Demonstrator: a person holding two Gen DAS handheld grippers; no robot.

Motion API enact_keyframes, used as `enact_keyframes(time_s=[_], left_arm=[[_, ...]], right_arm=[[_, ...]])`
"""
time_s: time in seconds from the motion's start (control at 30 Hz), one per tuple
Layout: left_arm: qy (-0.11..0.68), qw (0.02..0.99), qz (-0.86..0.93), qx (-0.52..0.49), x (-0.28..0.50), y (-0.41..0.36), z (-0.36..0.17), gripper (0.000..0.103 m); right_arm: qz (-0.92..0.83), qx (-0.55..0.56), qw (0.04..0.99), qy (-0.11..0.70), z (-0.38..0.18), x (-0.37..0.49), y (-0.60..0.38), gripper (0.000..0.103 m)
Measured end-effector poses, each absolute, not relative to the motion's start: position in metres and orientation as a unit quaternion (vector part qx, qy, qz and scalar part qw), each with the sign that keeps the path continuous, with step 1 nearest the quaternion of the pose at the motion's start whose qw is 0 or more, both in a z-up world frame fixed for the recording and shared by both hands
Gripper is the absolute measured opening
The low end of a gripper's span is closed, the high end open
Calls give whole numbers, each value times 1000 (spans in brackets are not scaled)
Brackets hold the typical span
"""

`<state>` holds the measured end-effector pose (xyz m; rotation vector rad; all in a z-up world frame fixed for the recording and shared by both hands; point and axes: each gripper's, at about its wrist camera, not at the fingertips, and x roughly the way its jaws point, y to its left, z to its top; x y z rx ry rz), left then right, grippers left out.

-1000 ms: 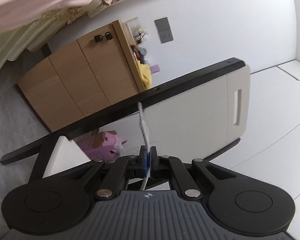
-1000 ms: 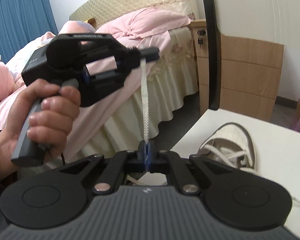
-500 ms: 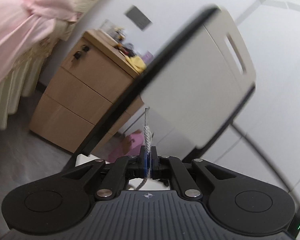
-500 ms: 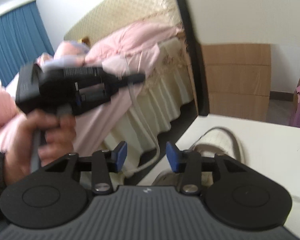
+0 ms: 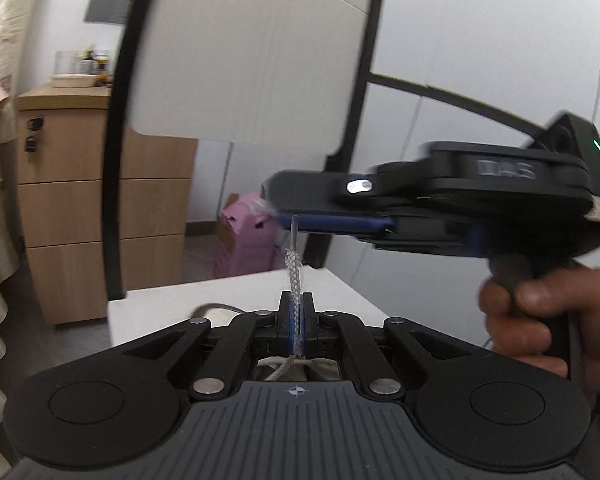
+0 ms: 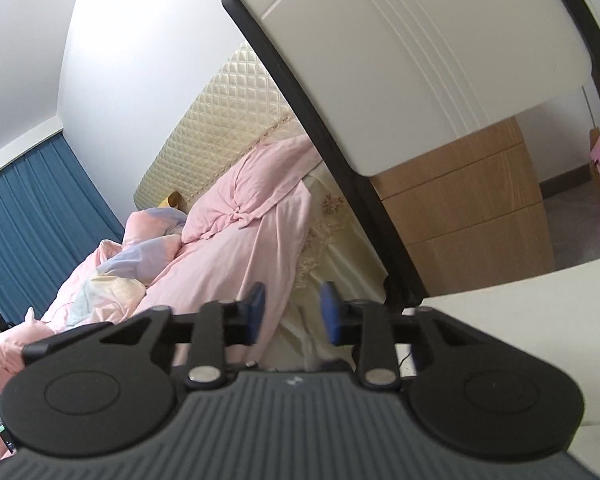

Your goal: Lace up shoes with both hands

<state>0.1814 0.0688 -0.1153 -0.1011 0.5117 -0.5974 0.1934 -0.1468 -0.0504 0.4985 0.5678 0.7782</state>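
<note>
The white shoelace (image 5: 295, 280) stands up out of the left tongs (image 5: 296, 328), which are clamped on it just below its frayed braid, with the stiff tip (image 5: 294, 232) pointing upward. Below the pads the lace trails down toward the shoe (image 5: 220, 314), of which only a pale sliver shows on the white worktop (image 5: 236, 292) behind the left tool. How many eyelets are threaded cannot be told from here.

A second ago both tongs pinched this same lace, one above the other. Since then the right tongs (image 6: 292, 316) have let go, sprung wide, and have just been closing part of the way again; their blue pads (image 6: 256, 312) now stand apart with nothing between them, looking out at the bed (image 6: 236, 240). In the left view the right tool (image 5: 460, 208), gripped by the person's right hand (image 5: 540, 320), lies crosswise just behind and above the lace tip, its blue fingers close to the tip but not on it as far as I can judge.

So the lace end has passed wholly to the left side. This reads as a regrasp: the freed right tongs appear to be lining up to take the tip afresh, probably to steer it into an eyelet. The short, stiff tip is a small target, and a miss would bend the lace aside.
</note>
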Motion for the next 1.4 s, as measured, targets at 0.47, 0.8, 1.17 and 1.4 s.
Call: enact_keyframes(time_s=[0.47, 0.8, 1.17, 1.4], left_arm=[[243, 925, -287, -64, 181, 71, -115, 5], [225, 929, -287, -69, 177, 72, -112, 37], [217, 929, -289, -84, 178, 76, -112, 20], [225, 931, -277, -85, 180, 77, -112, 22]], right_arm=[[330, 306, 845, 289, -68, 213, -158, 3], [310, 329, 845, 287, -72, 213, -167, 3], [315, 333, 838, 297, -75, 212, -163, 3], [305, 336, 843, 288, -74, 212, -167, 3]])
